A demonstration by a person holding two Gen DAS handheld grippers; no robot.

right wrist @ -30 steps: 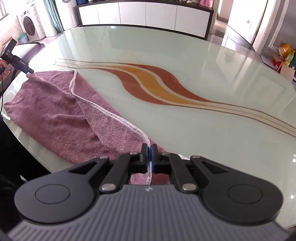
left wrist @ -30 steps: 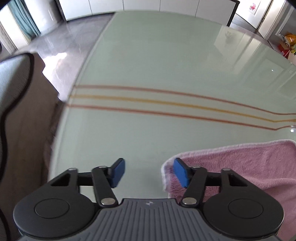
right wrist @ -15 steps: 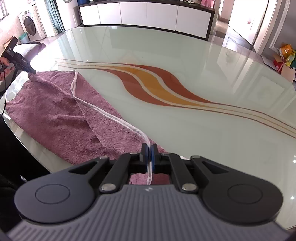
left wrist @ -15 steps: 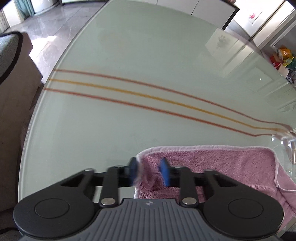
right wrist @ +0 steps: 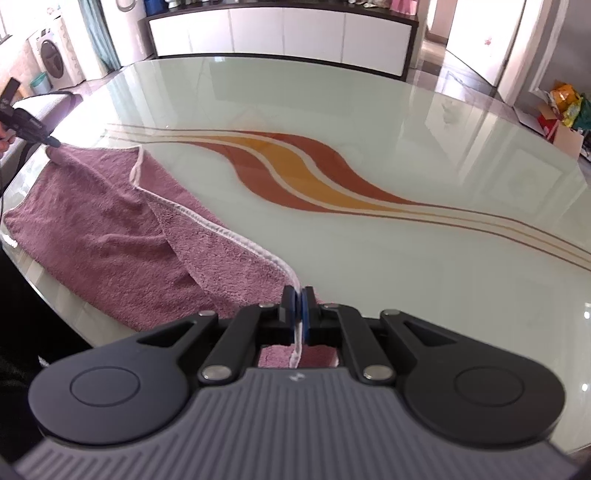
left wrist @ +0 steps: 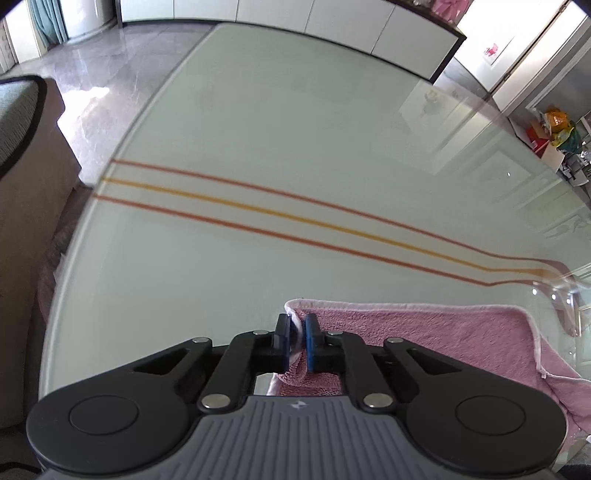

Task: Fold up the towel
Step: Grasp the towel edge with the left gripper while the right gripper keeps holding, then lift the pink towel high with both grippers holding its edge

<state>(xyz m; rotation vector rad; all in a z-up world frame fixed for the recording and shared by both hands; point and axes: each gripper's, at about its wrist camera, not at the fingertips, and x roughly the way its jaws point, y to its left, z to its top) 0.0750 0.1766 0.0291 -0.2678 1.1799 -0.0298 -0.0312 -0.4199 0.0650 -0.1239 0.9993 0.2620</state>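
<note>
A pink towel [right wrist: 110,229] lies partly folded along the near left edge of the glass table [right wrist: 369,258]. My right gripper [right wrist: 298,295] is shut on the towel's white-hemmed edge at its near corner. In the left wrist view the towel [left wrist: 424,332] spreads to the right, and my left gripper [left wrist: 295,325] has the towel's far left corner between its blue pads. Its jaws are closing and the pads press on the cloth. From the right wrist view, the left gripper [right wrist: 51,142] shows at the far left, pinching that corner a little above the table.
The table carries curved red and orange stripes [right wrist: 314,177] across its middle. A padded chair [left wrist: 22,147] stands off the table's left edge. White cabinets [right wrist: 280,33] line the far wall, and boxes and bags [right wrist: 561,114] sit on the floor at right.
My left gripper's jaws went from wide apart beside the towel corner to closed on it, and the corner has risen slightly. The right gripper has kept its grip and stayed still.
</note>
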